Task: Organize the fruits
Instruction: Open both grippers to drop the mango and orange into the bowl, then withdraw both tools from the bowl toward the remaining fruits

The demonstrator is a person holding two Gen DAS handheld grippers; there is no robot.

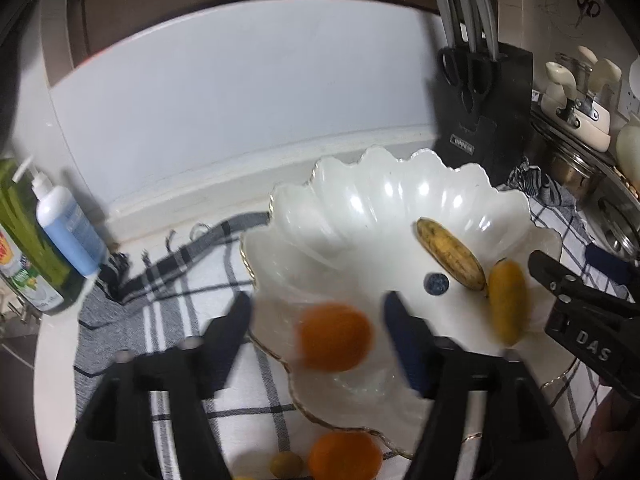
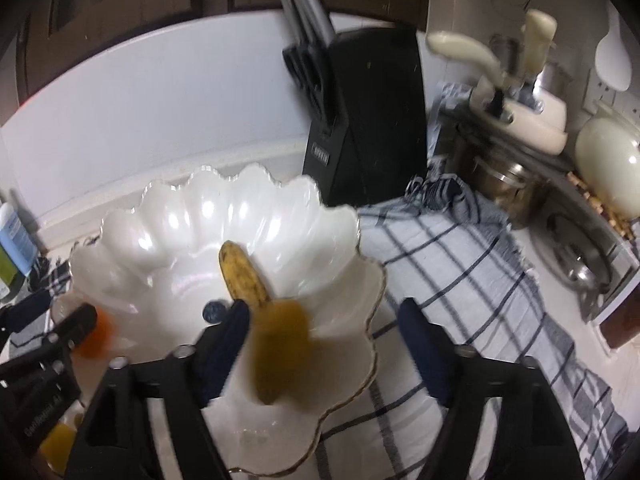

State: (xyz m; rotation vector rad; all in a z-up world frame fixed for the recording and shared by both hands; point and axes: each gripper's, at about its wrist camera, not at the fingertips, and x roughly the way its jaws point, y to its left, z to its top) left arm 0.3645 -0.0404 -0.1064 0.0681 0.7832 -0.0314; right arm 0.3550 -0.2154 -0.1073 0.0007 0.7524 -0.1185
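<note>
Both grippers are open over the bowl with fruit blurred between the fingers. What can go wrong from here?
1. The orange and the yellow fruit are blurred, apparently dropping; either may bounce off the scalloped bowl onto the checked cloth.
2. The yellow fruit could strike the banana or blueberry.
3. The left gripper and right gripper sit close; they might clash.

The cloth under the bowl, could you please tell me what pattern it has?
The cloth is white with dark checked lines, clearest in the right wrist view.

A black knife block (image 2: 372,120) stands behind the checked cloth (image 2: 460,264).
</note>
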